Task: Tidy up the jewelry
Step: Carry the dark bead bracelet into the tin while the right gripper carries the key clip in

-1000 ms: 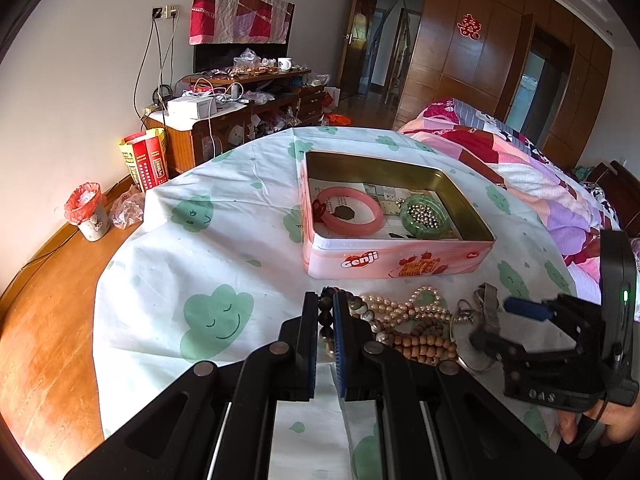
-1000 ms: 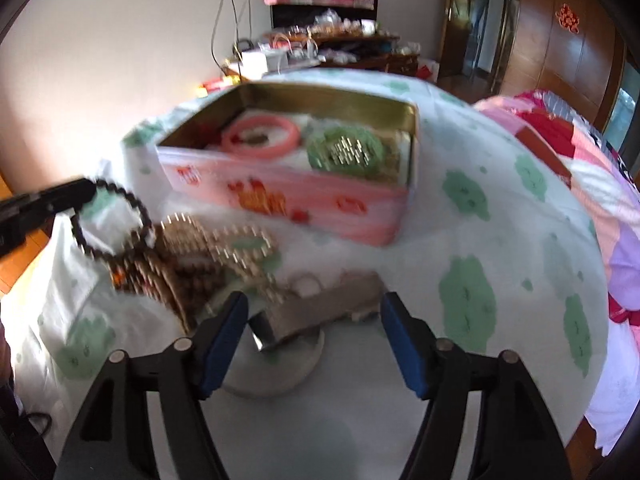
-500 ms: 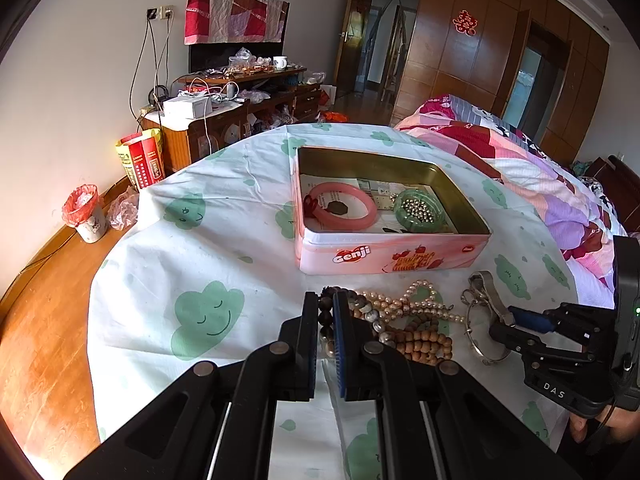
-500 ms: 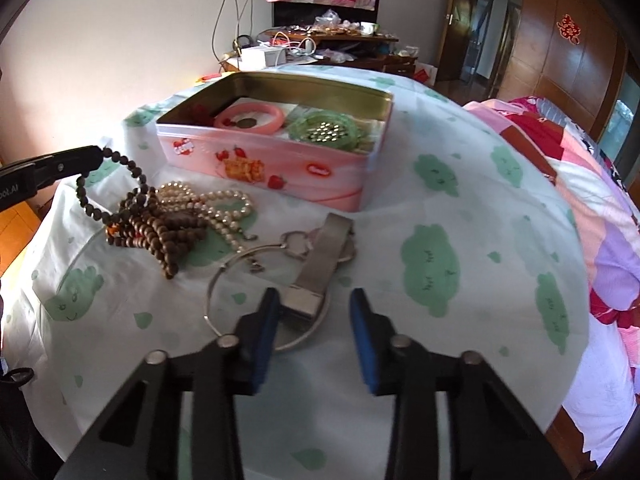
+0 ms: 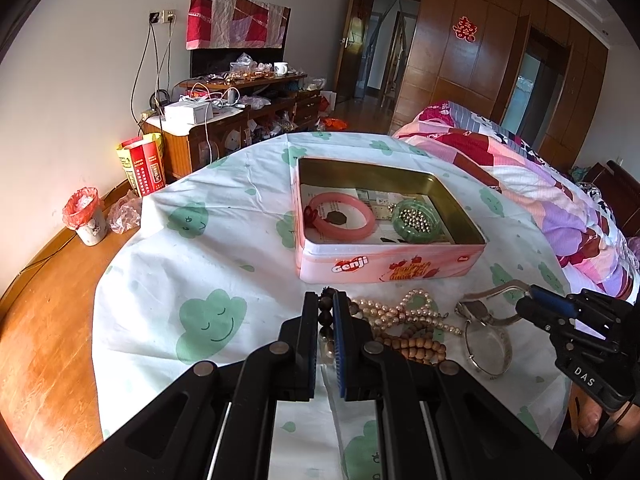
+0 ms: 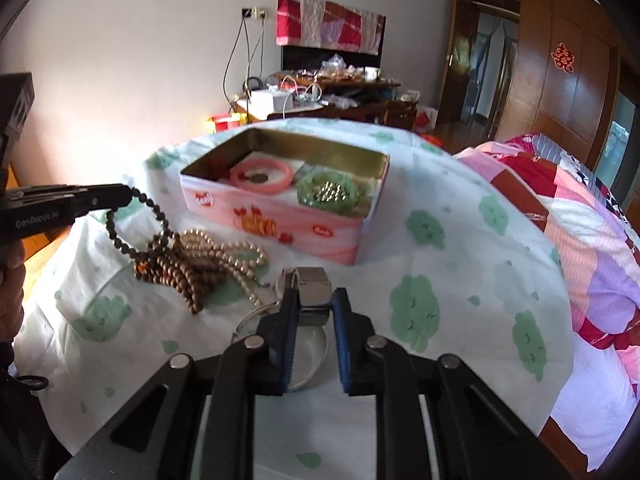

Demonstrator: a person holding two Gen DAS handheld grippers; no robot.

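My left gripper (image 5: 326, 300) is shut on a dark bead bracelet (image 6: 156, 212) and holds one end of it just above the tablecloth. The rest of that bracelet trails into a tangle of wooden beads (image 5: 416, 346) and a pearl necklace (image 5: 400, 312). My right gripper (image 6: 315, 300) is closing on the metal band of a silver watch (image 6: 314, 284), with its blue pads against the band's sides. A thin silver bangle (image 6: 256, 314) lies under the watch. Behind stands an open pink tin (image 5: 384, 268) holding a pink bangle (image 5: 342, 222) and a green bracelet (image 5: 416, 222) around silver beads.
The round table carries a white cloth (image 5: 208, 240) with green prints, and its edge is close in front and at the left. A bed with a patchwork quilt (image 5: 560, 208) stands at the right. A cluttered cabinet (image 5: 224, 120) and a small bin (image 5: 86, 216) are by the far wall.
The right gripper's jaws have come together from wide apart onto the watch band, and the band's end has risen off the cloth. The left gripper and its bracelet have stayed still.
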